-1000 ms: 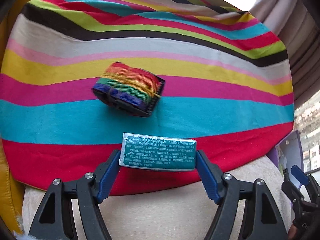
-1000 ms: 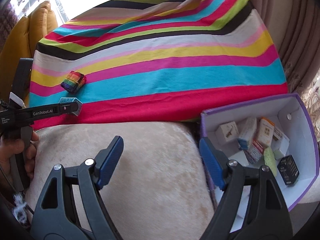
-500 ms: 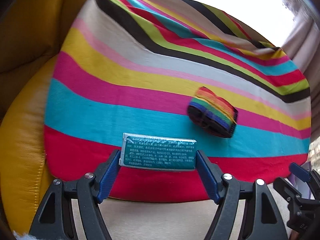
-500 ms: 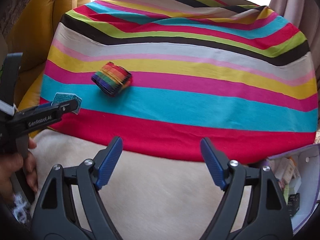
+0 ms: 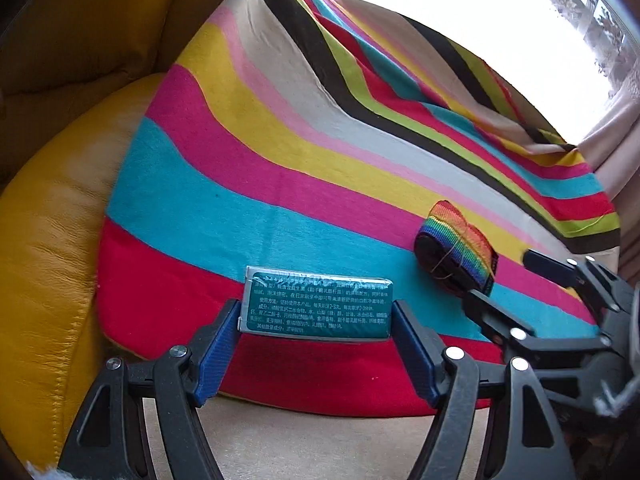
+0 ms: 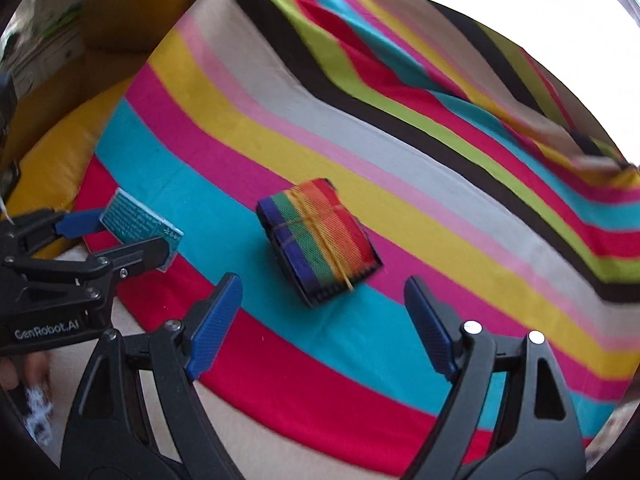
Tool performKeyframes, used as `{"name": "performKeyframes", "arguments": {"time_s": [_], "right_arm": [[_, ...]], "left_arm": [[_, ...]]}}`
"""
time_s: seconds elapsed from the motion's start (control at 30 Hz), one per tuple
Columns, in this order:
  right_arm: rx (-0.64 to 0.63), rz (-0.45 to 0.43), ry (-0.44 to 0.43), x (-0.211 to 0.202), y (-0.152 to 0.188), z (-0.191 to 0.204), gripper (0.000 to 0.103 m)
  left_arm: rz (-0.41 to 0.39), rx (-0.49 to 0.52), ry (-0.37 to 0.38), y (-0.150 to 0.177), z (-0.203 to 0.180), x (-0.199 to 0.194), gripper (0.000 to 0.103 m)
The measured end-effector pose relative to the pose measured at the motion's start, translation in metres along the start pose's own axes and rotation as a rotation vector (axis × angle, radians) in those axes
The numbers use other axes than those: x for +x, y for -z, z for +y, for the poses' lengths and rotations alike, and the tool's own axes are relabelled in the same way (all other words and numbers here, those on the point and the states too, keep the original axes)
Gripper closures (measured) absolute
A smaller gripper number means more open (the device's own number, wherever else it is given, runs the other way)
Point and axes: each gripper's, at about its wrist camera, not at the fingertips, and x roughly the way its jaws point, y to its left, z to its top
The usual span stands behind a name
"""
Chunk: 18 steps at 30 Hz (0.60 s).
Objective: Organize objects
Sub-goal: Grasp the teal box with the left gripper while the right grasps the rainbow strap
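My left gripper (image 5: 316, 320) is shut on a teal box (image 5: 318, 307) with white print and holds it above the red stripe of the striped blanket (image 5: 280, 160). The teal box also shows in the right wrist view (image 6: 140, 228), held at the left. A rolled rainbow strap (image 6: 320, 240) bound with a yellow rubber band lies on the blanket's teal stripe. My right gripper (image 6: 324, 320) is open, just short of the strap, jaws either side of it. In the left wrist view the rainbow strap (image 5: 456, 248) lies to the right, with the right gripper (image 5: 500, 280) beside it.
The striped blanket covers a beige cushion (image 5: 320, 440). A yellow leather sofa (image 5: 48, 240) lies to the left and behind. Curtains (image 5: 616, 152) hang at the far right.
My right gripper has moved forward and left up to the rainbow strap; the purple box of items has left its view. My left gripper has swung left, still holding the teal box.
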Motion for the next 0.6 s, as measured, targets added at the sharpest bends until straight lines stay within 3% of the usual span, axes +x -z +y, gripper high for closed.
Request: {"name": "performKeyframes", "arguments": {"time_s": [0.23, 0.37, 0.47, 0.6], "right_arm": [[-0.091, 0.035, -0.029, 0.033, -0.010, 0.002, 0.018], [-0.080, 0.046, -0.046, 0.045, -0.017, 0.000, 0.018], [-0.056, 0.066, -0.028, 0.050, -0.015, -0.003, 0.028], [-0.029, 0.064, -0.035, 0.046, -0.013, -0.007, 0.030]], "left_arm": [[0.006, -0.005, 0.003, -0.001, 0.002, 0.005, 0.028], [0.007, -0.004, 0.000, 0.000, 0.002, 0.005, 0.028], [0.008, -0.001, -0.002, 0.000, 0.002, 0.006, 0.028], [0.008, 0.006, -0.009, 0.000, 0.001, 0.006, 0.028]]}}
